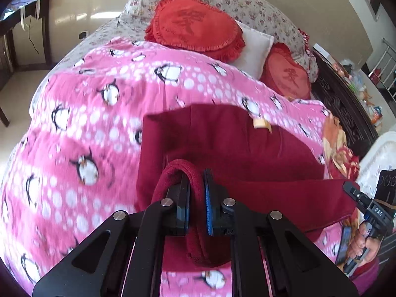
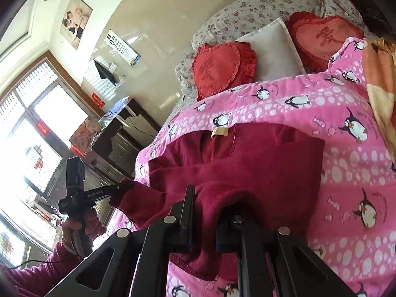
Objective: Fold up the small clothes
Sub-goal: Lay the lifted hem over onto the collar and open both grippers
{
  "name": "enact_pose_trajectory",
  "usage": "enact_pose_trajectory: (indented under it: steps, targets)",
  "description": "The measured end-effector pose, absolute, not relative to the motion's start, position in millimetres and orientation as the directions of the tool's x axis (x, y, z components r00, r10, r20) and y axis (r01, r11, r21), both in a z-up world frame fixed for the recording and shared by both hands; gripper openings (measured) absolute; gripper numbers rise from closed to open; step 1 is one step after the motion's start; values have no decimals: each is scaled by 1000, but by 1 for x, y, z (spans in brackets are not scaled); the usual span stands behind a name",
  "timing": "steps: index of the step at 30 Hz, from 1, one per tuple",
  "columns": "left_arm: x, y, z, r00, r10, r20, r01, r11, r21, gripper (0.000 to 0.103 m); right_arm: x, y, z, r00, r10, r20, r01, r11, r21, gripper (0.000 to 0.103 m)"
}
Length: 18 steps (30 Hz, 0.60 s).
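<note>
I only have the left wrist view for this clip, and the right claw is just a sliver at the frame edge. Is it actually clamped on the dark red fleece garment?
Observer: Yes. In the right wrist view, the right claw is shut on a bunched fold of the dark red fleece garment.
Operator: How does my left claw look from that side?
Observer: The left claw pinches a separate corner of the garment, and the cloth spans between the two claws.
Operator: What is beyond the bed on that side?
Observer: A large bright window, with an eye chart on the wall beside it.
</note>
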<state>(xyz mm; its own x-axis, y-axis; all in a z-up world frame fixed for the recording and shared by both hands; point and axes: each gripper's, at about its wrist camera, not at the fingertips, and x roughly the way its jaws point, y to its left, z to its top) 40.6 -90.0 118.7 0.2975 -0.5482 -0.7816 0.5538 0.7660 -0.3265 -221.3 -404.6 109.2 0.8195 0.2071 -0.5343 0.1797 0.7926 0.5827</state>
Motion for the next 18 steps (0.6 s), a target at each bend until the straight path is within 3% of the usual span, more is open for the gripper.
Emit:
enact_pose_trajectory:
  steps: [4,5,8,10,12,13,14,15,18]
  targets:
    - [79,-102,111,255,-581,-773,505,762,-406,8,-180,-450,79,794,199,-574,303,690,657,12]
    - [85,-104,110,239,-594,-769,504,752,-425,9,-173,-461,72,786,204,-583,326,665,672,15]
    - [100,-107,112,189,-628,-755,505,721,-474,11,-167,-480,66,798,233,-556,325,610,722,40]
    - [101,-108,116,183,-625,-759,525,715,-462,16,-174,-483,74,812,244,-531,297,610,734,40]
    - [104,-106,120,215,-611,-762,534,727,-432,33,-185,-487,86,822,199,-534,303,641,705,46]
    - [104,-101,123,267,-602,-753,519,748,-414,55,-193,-490,93,832,152,-534,319,656,684,49]
    - [105,-95,126,315,-601,-735,497,764,-412,70,-202,-491,98,839,128,-529,327,658,678,55]
    - [106,-87,129,344,-614,-711,474,767,-433,73,-212,-493,103,849,105,-518,333,654,679,61]
    - [109,-76,131,317,-653,-688,455,741,-494,74,-222,-478,113,856,121,-503,285,701,654,62]
